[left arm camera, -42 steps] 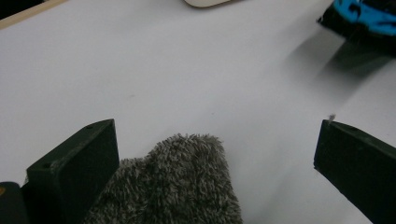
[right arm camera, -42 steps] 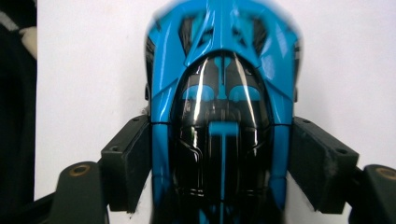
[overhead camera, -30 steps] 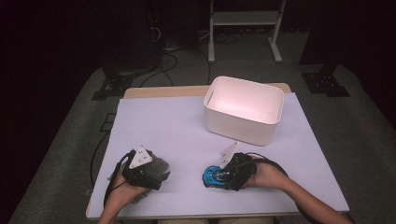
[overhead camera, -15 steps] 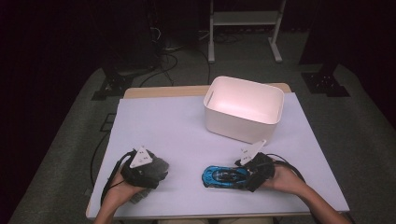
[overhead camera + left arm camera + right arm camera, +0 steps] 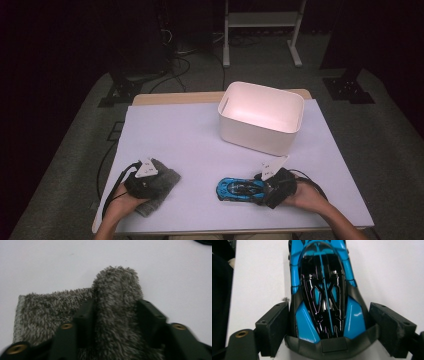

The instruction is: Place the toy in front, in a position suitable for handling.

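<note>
A grey fuzzy cloth (image 5: 162, 186) lies at the table's front left. My left gripper (image 5: 152, 182) sits on it. In the left gripper view its jaws have just been closing and now pinch a raised fold of the cloth (image 5: 115, 290) between them, left gripper (image 5: 115, 312). A blue and black toy car (image 5: 239, 189) rests on the table at the front right, nose to the left. My right gripper (image 5: 262, 190) is behind it. Its jaws have just been opening and stand wide on either side of the car's tail (image 5: 322, 290), right gripper (image 5: 329, 311).
A white open bin (image 5: 255, 140) stands at the back right of the white tabletop (image 5: 190, 135). Dark floor, cables and a metal stand lie beyond the table's far edge. Forearms enter from the bottom edge.
The right gripper has drawn back to the right and its jaws have spread, leaving the car on the table. The left gripper has settled lower onto the cloth and gathered a fold.
</note>
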`<state>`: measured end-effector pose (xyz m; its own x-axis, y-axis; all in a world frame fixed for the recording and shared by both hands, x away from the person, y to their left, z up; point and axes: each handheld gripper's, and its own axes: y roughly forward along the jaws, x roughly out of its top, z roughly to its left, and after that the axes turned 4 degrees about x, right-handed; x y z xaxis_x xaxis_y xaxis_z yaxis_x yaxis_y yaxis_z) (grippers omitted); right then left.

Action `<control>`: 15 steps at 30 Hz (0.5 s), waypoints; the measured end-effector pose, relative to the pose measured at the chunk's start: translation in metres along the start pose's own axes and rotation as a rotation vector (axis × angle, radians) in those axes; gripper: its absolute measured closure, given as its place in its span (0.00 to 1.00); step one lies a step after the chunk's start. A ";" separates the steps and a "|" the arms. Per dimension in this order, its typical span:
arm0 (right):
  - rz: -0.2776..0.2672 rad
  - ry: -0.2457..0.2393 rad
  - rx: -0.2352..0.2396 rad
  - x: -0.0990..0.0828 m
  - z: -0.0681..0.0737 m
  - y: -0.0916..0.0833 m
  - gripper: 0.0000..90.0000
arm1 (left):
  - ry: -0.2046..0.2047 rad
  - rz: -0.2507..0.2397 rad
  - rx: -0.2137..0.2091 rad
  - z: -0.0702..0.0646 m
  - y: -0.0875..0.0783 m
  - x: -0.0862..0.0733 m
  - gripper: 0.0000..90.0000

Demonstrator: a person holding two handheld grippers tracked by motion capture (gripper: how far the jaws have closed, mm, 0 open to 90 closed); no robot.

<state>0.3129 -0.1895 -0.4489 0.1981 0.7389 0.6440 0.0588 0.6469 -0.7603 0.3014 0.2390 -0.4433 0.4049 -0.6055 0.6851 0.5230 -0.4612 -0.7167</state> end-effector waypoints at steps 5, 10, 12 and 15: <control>-0.005 -0.021 0.004 -0.004 0.000 0.003 0.23 | 0.039 -0.009 0.008 -0.001 -0.004 0.010 0.80; -0.030 -0.045 0.009 -0.008 -0.001 0.002 0.24 | 0.088 -0.072 -0.063 -0.010 -0.006 0.040 0.83; -0.036 -0.047 0.010 -0.009 -0.001 0.002 0.24 | 0.113 -0.101 -0.127 -0.020 -0.001 0.056 0.84; -0.040 -0.041 0.009 -0.009 0.000 0.002 0.24 | 0.188 -0.117 -0.211 -0.040 0.011 0.081 0.84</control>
<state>0.3116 -0.1950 -0.4569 0.1551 0.7195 0.6769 0.0569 0.6776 -0.7332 0.3100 0.1584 -0.4011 0.1947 -0.6410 0.7424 0.3829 -0.6472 -0.6592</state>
